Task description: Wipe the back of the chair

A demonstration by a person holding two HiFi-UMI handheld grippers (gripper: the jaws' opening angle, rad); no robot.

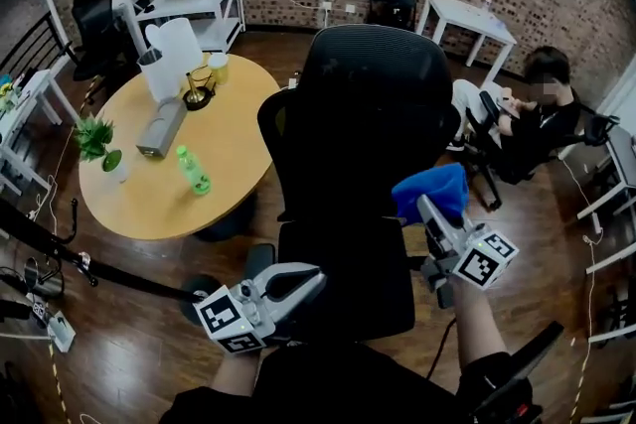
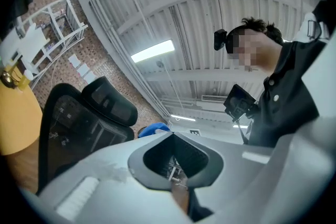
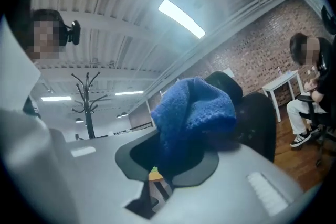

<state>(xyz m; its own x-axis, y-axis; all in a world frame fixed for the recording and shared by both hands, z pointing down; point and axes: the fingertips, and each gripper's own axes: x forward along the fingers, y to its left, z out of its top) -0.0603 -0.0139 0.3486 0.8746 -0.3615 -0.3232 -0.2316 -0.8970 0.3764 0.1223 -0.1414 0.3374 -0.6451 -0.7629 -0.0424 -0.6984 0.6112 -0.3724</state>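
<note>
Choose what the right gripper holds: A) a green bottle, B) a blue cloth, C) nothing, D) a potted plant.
B: the right gripper is shut on a blue cloth, held up near the back of the black chair.

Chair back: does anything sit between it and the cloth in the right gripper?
Nothing visible does. The right gripper holds the blue cloth at the right edge of the chair back; the left gripper hangs low near the seat, clear of that path.
</note>
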